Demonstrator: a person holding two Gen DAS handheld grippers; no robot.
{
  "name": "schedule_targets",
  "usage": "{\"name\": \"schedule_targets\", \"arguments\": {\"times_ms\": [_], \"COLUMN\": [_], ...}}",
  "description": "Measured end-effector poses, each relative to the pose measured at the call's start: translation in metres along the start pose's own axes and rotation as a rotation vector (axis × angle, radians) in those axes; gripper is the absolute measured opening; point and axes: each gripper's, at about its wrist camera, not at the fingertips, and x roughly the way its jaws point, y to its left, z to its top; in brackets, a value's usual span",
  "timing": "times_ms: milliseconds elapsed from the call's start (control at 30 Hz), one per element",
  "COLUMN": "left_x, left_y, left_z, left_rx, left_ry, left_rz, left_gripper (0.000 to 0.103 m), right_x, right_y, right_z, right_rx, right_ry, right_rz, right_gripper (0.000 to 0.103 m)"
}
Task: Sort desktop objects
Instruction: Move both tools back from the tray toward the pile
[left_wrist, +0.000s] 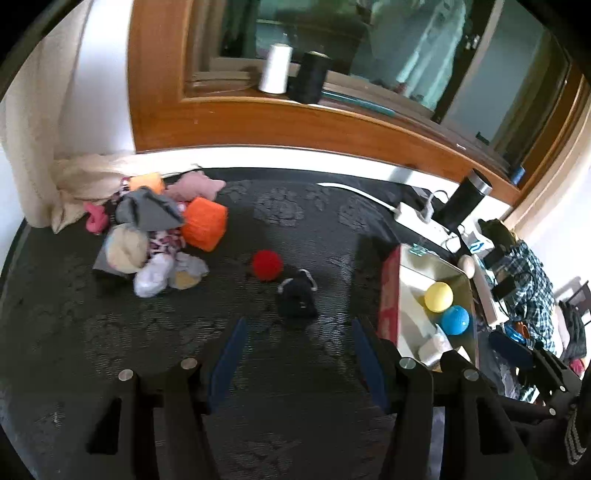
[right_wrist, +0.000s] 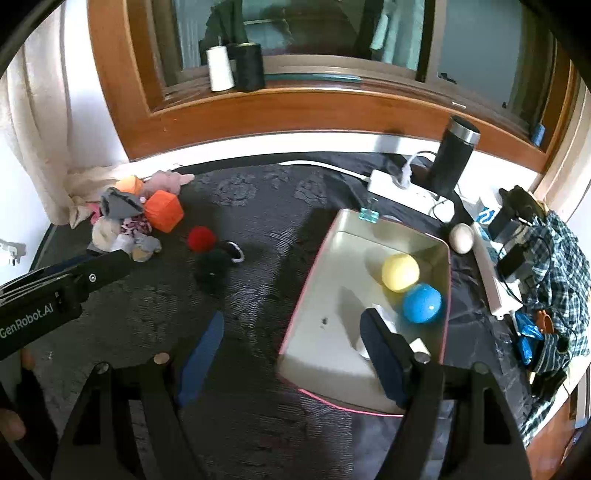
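Black tool (left_wrist: 299, 325), blue fingers (left_wrist: 227, 363)

Fuzzy red ball (left_wrist: 267, 265), glossy plastic blue ball (right_wrist: 422, 303), matt patterned tablecloth (left_wrist: 295, 206)

The dark cloth (right_wrist: 258, 288) in the middle is bare, so a hand can pass there. On the far left a pile of toys (right_wrist: 129, 218) blocks the way. A red ball (right_wrist: 201, 239) and a black toy (right_wrist: 212, 266) sit just beside it. The tray (right_wrist: 332, 295) fills the right side.
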Motion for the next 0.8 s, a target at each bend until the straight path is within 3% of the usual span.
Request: {"name": "schedule_targets", "arguments": {"times_ms": [800], "left_x": [-0.037], "left_y": [0.094], "left_z": [0.0], "left_rx": [-0.073], "left_ry": [-0.034], "left_rz": [0.012], "left_gripper": [0.061], "right_x": [-0.02], "right_y": [0.081], "right_z": [0.013], "right_rx": [-0.042], "right_ry": [-0.052], "right_rz": [-0.034], "right_gripper": [0.079]}}
